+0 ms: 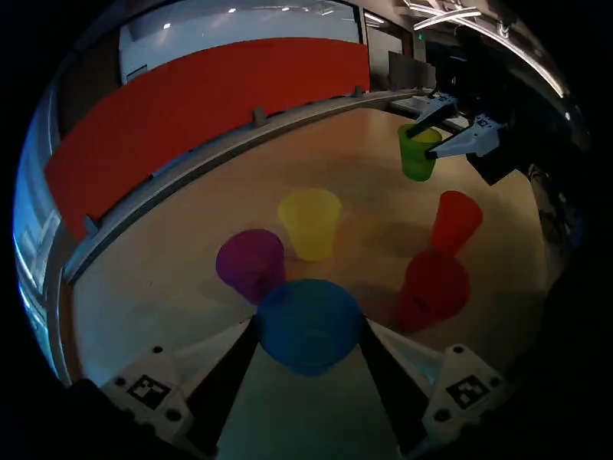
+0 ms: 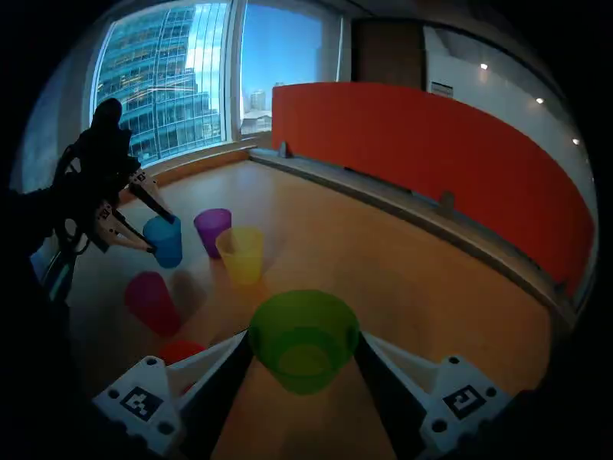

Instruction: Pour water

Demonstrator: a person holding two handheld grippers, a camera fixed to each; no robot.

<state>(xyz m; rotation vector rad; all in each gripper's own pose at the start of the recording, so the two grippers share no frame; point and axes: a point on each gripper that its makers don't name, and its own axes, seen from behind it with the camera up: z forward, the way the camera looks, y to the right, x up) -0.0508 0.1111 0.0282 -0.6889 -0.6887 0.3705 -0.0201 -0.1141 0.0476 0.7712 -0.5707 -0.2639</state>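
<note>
Just beside the yellow cup, my left gripper grips the blue cup. Well beyond it, my right gripper grips the green cup. Both cups are upright, so I judge nothing is poured yet.

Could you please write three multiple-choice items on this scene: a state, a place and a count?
1. The right gripper is: A open and empty; B shut on the green cup; C shut on a white cup.
2. Beside the purple cup stands: A the yellow cup; B the green cup; C a bottle.
3. Cups in the left gripper view: A three; B six; C nine.
Key: 1 B, both fingers press its sides; 2 A, they stand next to each other; 3 B, six can be counted.
</note>
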